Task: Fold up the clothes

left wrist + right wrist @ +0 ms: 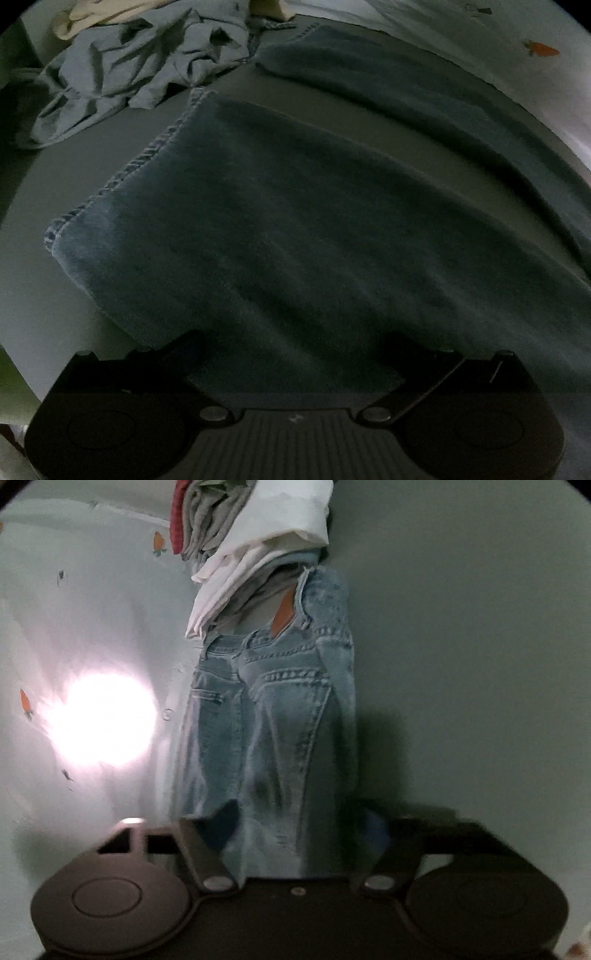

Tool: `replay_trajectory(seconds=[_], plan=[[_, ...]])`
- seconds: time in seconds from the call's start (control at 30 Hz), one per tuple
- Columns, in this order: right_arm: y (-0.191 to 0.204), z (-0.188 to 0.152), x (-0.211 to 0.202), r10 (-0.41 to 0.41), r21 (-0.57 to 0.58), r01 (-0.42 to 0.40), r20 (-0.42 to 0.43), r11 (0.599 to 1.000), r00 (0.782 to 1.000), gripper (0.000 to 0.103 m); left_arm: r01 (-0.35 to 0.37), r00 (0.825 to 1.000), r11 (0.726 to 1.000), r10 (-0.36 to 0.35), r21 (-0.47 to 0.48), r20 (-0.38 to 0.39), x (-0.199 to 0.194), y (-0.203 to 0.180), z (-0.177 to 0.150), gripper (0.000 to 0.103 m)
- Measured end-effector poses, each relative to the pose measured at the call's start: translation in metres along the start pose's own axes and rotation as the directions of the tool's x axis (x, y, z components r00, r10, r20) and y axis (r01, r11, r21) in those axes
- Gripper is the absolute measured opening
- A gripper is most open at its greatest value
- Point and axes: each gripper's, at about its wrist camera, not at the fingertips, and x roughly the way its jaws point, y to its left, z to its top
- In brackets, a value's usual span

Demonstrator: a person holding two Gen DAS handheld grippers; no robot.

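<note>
1. We see the jeans [295,229] lying flat on the grey surface [74,306], legs running away from the left hand-held gripper [291,343] toward the far left hems
2. Its fingers are spread wide over the near denim, gripping nothing
3. In the right wrist view the waistband lies far from the right hand-held gripper [295,830]
4. Its half-closed fingers flank the denim; we cannot tell whether they pinch it
5. A folded pile [251,535] sits beyond the waistband

Jeans [273,716]: faded denim, rough-ish
</note>
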Motion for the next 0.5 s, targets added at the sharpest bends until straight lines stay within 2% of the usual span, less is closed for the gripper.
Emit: replay_trajectory(seconds=[0.03,0.1,0.13,0.17,0.2,0.43,0.5], plan=[[-0.002,0.001,0.003,0.002,0.033,-0.002,0.005,0.999,1.0,0.052,-0.009,1.0,1.0,0.009,0.007,0.009,0.0,-0.003,-0.002,0.103],[-0.005,0.001,0.005,0.004,0.07,-0.004,0.009,0.998,1.0,0.03,-0.02,0.999,1.0,0.02,0.011,0.03,0.002,-0.002,-0.005,0.103],[-0.006,0.001,0.006,-0.017,0.078,0.016,0.008,0.997,1.0,0.027,-0.023,0.999,1.0,0.022,0.012,0.038,0.003,-0.001,-0.006,0.103],[-0.006,0.001,0.008,-0.052,0.081,0.051,0.007,0.995,0.999,0.026,-0.023,0.999,1.0,0.022,0.012,0.041,0.003,-0.001,-0.007,0.103],[-0.008,0.0,0.006,-0.072,0.074,0.071,0.007,0.995,0.997,0.021,-0.023,0.999,1.0,0.023,0.012,0.042,0.003,-0.002,-0.008,0.103],[-0.006,0.001,0.006,-0.094,0.029,0.094,0.011,0.995,0.995,0.02,-0.032,0.992,0.999,0.03,0.013,0.122,0.001,-0.002,-0.022,0.103],[-0.001,0.003,0.007,-0.133,-0.027,0.133,0.001,0.991,0.991,0.009,-0.028,0.992,1.0,0.026,0.011,0.126,0.002,-0.002,-0.023,0.103]])
